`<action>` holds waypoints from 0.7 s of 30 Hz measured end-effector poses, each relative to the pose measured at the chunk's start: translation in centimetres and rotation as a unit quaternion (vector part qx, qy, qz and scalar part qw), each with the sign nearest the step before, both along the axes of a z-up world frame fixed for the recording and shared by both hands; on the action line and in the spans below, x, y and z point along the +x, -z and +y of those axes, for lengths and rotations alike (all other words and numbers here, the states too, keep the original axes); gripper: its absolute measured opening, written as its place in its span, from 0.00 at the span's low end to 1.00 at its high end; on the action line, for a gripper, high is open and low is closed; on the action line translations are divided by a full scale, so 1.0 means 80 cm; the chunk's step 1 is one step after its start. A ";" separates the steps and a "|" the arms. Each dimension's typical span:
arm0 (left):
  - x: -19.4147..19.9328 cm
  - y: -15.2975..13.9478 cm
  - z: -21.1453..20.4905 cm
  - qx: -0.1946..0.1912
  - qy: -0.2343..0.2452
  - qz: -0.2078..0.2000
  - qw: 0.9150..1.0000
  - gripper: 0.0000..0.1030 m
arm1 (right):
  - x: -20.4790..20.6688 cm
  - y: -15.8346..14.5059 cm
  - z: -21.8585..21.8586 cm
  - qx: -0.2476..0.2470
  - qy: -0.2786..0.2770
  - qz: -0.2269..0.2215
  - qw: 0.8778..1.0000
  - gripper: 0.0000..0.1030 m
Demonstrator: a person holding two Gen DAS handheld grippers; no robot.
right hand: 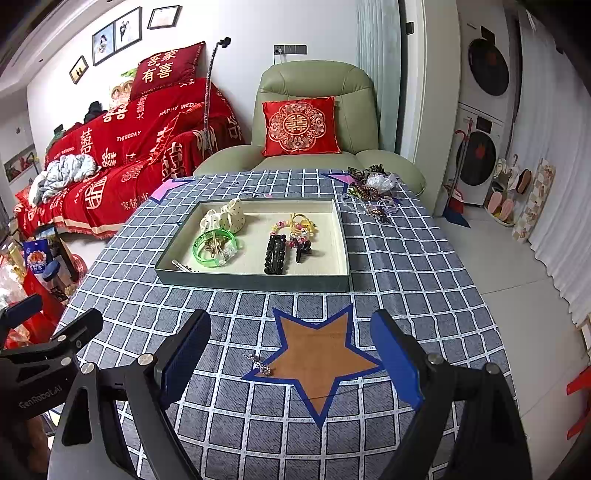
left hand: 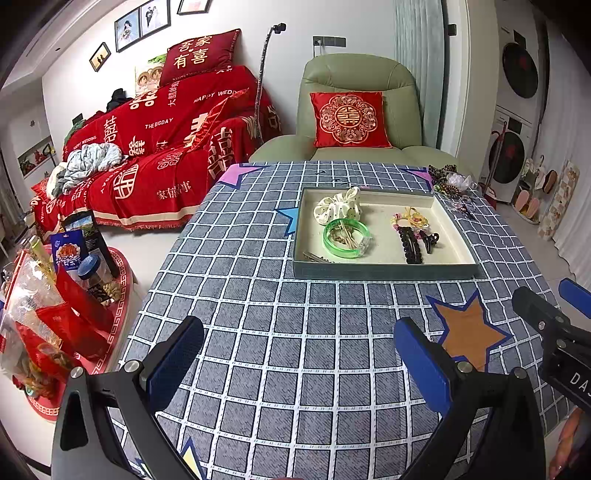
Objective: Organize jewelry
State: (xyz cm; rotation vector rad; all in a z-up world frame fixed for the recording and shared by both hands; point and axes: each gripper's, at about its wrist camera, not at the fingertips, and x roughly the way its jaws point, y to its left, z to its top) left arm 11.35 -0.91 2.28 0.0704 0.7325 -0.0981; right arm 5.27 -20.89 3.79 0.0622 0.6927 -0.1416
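A small silvery metal trinket (right hand: 260, 363) is seen on the checked tablecloth (right hand: 406, 266), just ahead of the right gripper (right hand: 291, 360), nearer its left jaw. It is judged light, thin and slippery, best pinched across its middle. Both the right gripper and the left gripper (left hand: 299, 360) are spread wide, nothing held.

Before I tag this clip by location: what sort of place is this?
Most likely a home living room. A sofa under a red wedding throw and a green armchair stand behind the cloth-covered table, framed photos hang on the wall, and stacked laundry machines stand at right.
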 end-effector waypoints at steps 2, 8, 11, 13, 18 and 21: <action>-0.001 0.000 0.000 0.000 0.000 -0.001 1.000 1.00 | 0.000 0.000 0.000 0.000 0.000 -0.001 1.000 0.87; -0.002 -0.002 -0.003 0.003 0.002 -0.003 1.000 1.00 | 0.000 -0.001 0.000 0.001 0.000 0.000 1.000 0.87; -0.001 -0.001 -0.003 0.002 0.001 -0.001 1.000 1.00 | 0.000 -0.001 0.000 0.000 0.000 -0.001 1.000 0.87; -0.001 -0.001 -0.003 0.002 0.000 -0.001 1.000 1.00 | 0.000 -0.001 0.000 0.000 0.000 0.000 1.000 0.87; 0.002 0.001 -0.004 0.003 0.000 0.002 1.000 1.00 | 0.000 -0.001 0.000 0.000 0.000 0.000 1.000 0.87; 0.003 0.001 -0.004 0.003 0.000 0.003 1.000 1.00 | 0.000 -0.001 0.000 0.000 0.000 -0.001 1.000 0.87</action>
